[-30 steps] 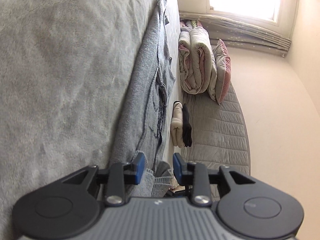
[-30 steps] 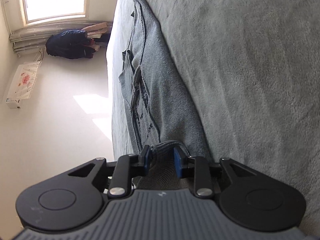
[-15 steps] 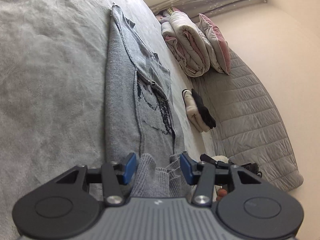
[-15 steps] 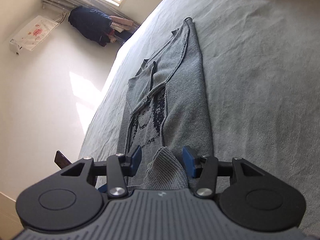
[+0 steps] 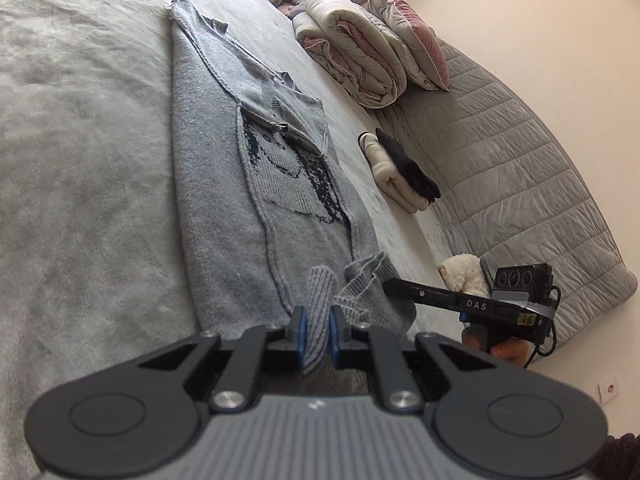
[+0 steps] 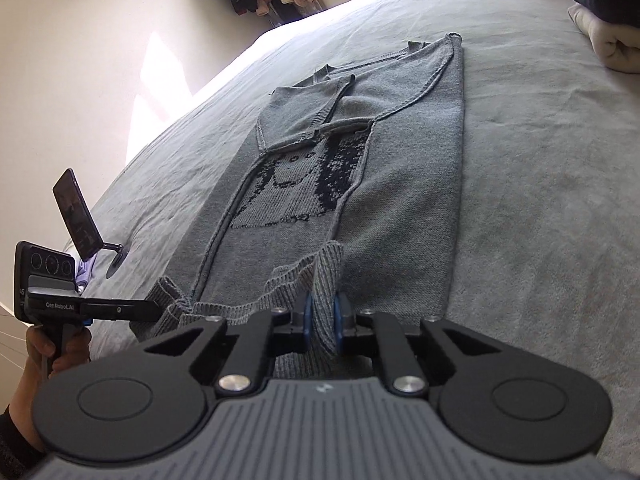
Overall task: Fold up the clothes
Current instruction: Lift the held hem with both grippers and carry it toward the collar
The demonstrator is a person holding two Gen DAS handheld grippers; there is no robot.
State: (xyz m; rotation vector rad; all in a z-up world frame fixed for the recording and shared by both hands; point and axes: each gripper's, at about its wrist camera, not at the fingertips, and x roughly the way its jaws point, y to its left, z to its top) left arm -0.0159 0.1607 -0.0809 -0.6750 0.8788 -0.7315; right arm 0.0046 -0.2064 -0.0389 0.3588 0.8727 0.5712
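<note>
A grey knit sweater (image 5: pixel 224 184) with a dark knitted picture lies flat on the grey bed, its sleeves folded in over the front; it also shows in the right wrist view (image 6: pixel 400 184). My left gripper (image 5: pixel 316 334) is shut on the ribbed bottom hem (image 5: pixel 320 292) near one corner. My right gripper (image 6: pixel 321 322) is shut on the ribbed hem (image 6: pixel 326 280) near the other corner. Each gripper shows from the side in the other's view: the right one (image 5: pixel 404 289) and the left one (image 6: pixel 148 310). The hem is bunched and lifted between them.
The grey bed cover (image 5: pixel 80 160) spreads around the sweater. A stack of folded cream and black clothes (image 5: pixel 400 172) lies beside it, with rolled duvets and a pink pillow (image 5: pixel 360 40) further back. A phone on a stand (image 6: pixel 78 216) stands at the bed's edge.
Both grippers have closed on the sweater's hem, which lay loose between open fingers before. Both views have swung round, so the sweater now lies more squarely ahead.
</note>
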